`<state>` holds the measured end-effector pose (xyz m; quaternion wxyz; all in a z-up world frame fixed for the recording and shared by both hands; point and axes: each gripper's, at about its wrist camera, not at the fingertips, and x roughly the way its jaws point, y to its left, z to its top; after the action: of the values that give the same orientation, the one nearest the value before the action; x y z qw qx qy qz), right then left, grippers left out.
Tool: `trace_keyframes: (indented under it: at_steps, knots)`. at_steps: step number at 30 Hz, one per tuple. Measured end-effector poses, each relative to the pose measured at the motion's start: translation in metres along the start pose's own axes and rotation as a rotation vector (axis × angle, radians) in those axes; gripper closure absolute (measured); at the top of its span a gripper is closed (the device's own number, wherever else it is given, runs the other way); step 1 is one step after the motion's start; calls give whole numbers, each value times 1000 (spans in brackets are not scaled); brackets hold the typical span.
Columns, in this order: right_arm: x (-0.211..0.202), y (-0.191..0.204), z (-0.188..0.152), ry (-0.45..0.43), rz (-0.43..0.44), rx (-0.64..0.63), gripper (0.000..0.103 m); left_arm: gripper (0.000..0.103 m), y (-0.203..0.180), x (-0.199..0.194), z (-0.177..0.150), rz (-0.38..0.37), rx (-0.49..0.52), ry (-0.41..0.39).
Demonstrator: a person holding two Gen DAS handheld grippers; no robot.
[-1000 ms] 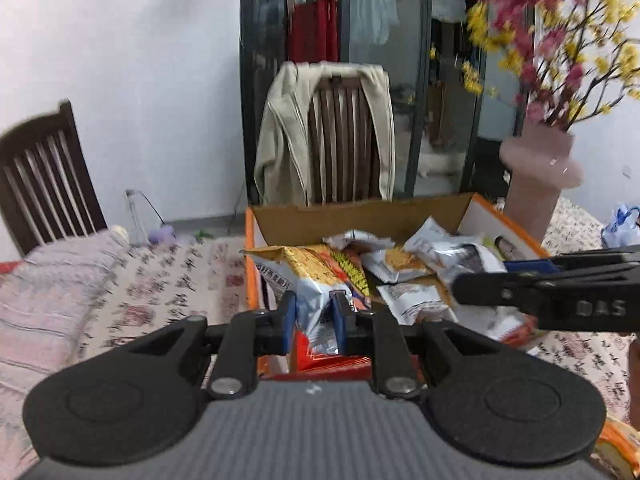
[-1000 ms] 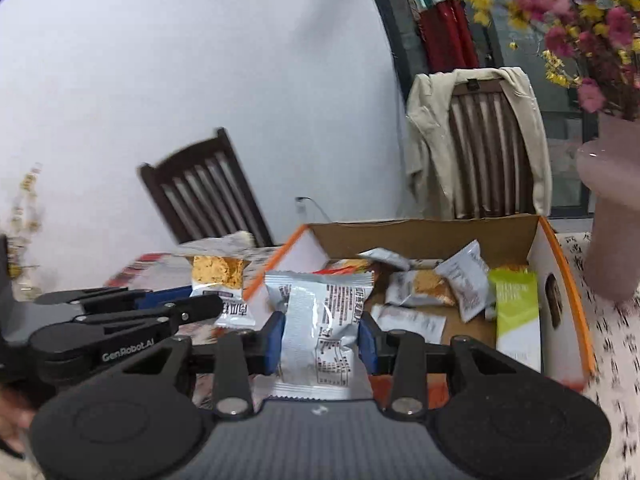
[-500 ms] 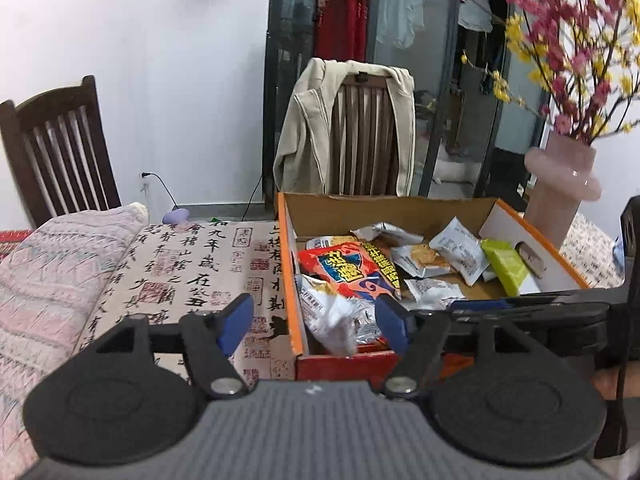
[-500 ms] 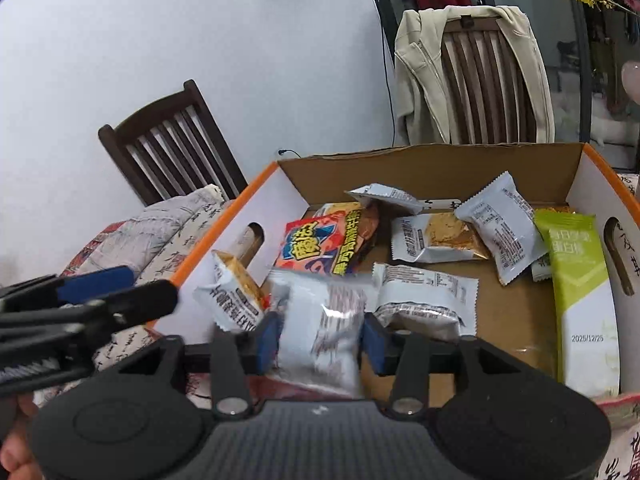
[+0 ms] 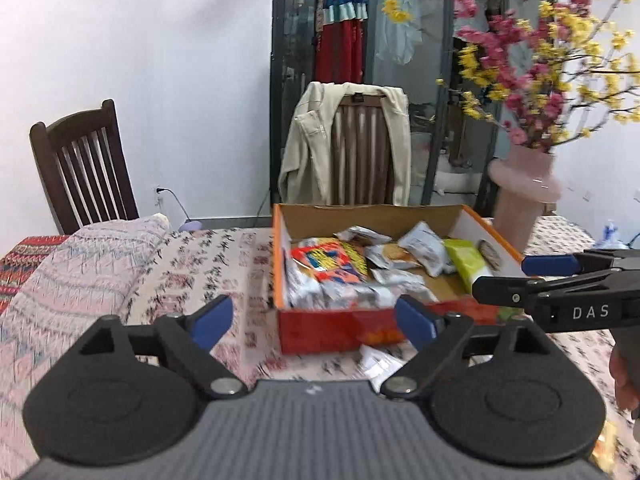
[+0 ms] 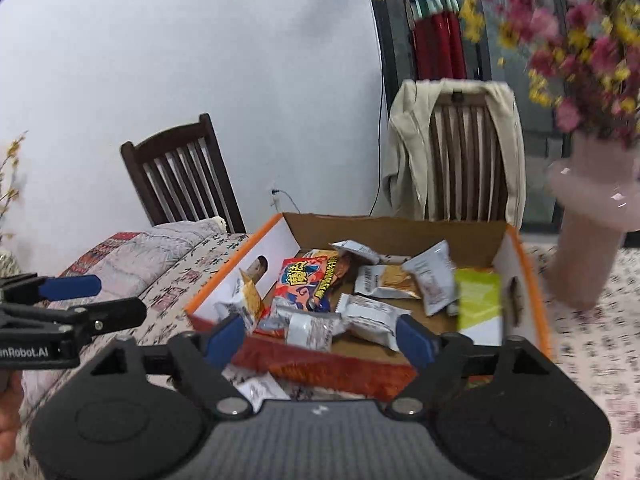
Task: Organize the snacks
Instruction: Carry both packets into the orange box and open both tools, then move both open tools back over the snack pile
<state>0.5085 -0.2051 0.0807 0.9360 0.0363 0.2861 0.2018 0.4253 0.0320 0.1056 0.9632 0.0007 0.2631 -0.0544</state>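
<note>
An orange cardboard box [image 5: 277, 264] [image 6: 532, 296] on the patterned tablecloth holds several snack packets, among them a red packet [image 5: 328, 260] [image 6: 304, 280], a green packet [image 5: 466, 262] [image 6: 478, 306] and silver ones [image 6: 310, 330]. My left gripper [image 5: 312, 320] is open and empty, in front of the box's near left corner. My right gripper [image 6: 320, 338] is open and empty, just in front of the box's near wall. A white packet [image 5: 378, 362] [image 6: 260, 390] lies on the table in front of the box. Each gripper shows in the other's view.
A pink vase [image 5: 520, 196] [image 6: 588, 232] with flowers stands right of the box. A folded patterned cloth [image 5: 72, 264] lies at the left. Two wooden chairs [image 5: 80, 168] [image 5: 360, 144] stand behind the table, one draped with a beige jacket.
Both grippers have opened and dropped their packets into the box. Both have pulled back and up from the box.
</note>
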Motion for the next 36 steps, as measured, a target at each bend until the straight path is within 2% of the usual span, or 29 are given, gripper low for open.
trace_keyframes:
  at_steps: [4, 11, 16, 19, 22, 25, 29, 32, 36]
  knots:
    - [-46, 4, -16, -23, -12, -45, 14, 3, -16, -43, -20, -25, 4, -28]
    - [-131, 14, -60, -77, 5, -105, 11, 0, -48, -119, -67, 12, 20, -75]
    - [-187, 23, -105, -117, 13, -143, 1, 0, -67, -164, -111, 41, -8, -123]
    - [-211, 26, -140, -132, -13, -179, 1, 0, -75, -181, -138, 59, -15, -140]
    - [-226, 27, -171, -121, -48, -178, 0, 0, -80, -186, -160, 40, -12, -96]
    - [-233, 28, -204, -81, -44, -150, 1, 0, -81, -187, -178, 31, -29, -48]
    - [-236, 27, -241, -42, -72, -146, 1, 0, -82, -188, -189, 46, -22, -26]
    - [-237, 26, -253, -17, -71, -153, 1, 0, -82, -189, -188, 41, -13, -31]
    - [-240, 18, -249, -37, -90, -126, 0, 0, -82, -184, -181, 40, -13, -38]
